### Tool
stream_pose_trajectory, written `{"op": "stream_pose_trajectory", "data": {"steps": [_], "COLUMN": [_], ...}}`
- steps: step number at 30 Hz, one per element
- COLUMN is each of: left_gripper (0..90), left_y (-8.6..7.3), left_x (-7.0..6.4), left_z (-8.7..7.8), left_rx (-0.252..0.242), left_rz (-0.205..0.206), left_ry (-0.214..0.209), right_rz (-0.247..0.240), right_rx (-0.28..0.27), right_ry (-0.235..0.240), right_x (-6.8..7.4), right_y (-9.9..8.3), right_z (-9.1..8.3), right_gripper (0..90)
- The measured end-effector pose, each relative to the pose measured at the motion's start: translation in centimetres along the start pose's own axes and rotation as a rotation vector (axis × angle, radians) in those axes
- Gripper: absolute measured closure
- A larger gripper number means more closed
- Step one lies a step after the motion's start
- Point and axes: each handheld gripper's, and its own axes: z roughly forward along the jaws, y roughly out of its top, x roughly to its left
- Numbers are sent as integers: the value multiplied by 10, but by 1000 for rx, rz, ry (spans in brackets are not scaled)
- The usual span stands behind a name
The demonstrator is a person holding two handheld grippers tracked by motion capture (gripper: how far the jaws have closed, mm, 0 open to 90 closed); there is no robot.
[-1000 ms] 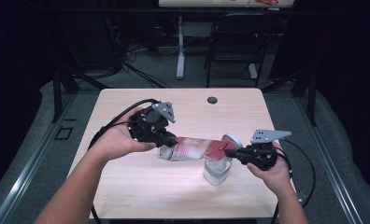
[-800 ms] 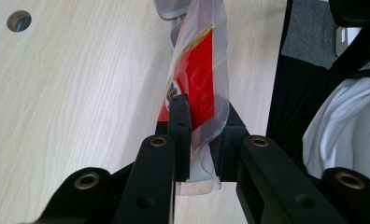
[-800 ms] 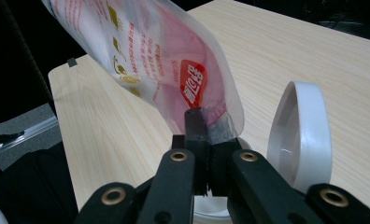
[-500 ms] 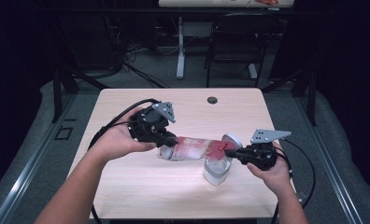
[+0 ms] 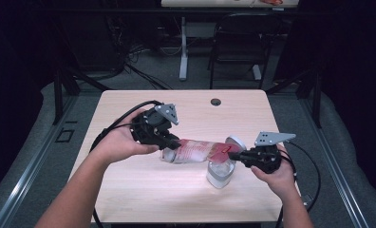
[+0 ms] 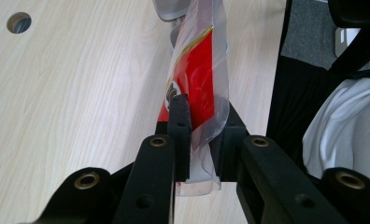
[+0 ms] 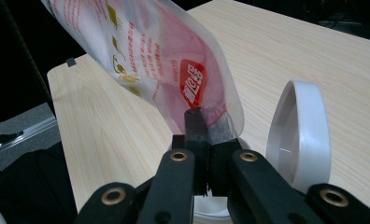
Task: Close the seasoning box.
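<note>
A clear plastic pouch (image 5: 198,150) with red print hangs stretched between my two grippers above the table. My left gripper (image 5: 171,141) is shut on its left end; in the left gripper view the jaws pinch the pouch (image 6: 198,88) at its edge. On the right end my right gripper (image 5: 236,155) is shut too, its jaws clamping the pouch (image 7: 174,65) near the open mouth. A small clear container (image 5: 220,172) stands on the table right under that end, its round white hinged lid (image 5: 235,143) tipped open. The lid (image 7: 299,130) stands upright beside my right jaws.
The light wooden table (image 5: 129,190) has a round cable hole (image 5: 216,101) near its far edge. Black cables (image 5: 124,118) trail from both grippers. Beyond the table are a chair (image 5: 238,42) and a desk leg (image 5: 183,47) on a grey floor.
</note>
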Motion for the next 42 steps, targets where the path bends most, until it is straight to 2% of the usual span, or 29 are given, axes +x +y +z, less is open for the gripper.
{"op": "stream_pose_trajectory", "data": {"steps": [42], "left_gripper": [802], "left_y": [9], "left_x": [-2], "left_z": [-1], "left_rx": [-2], "left_rz": [16], "left_ry": [1], "right_rz": [-22], "right_rx": [26], "right_ry": [-30], "right_x": [0], "right_y": [0], "right_z": [-2], "right_gripper": [894]}}
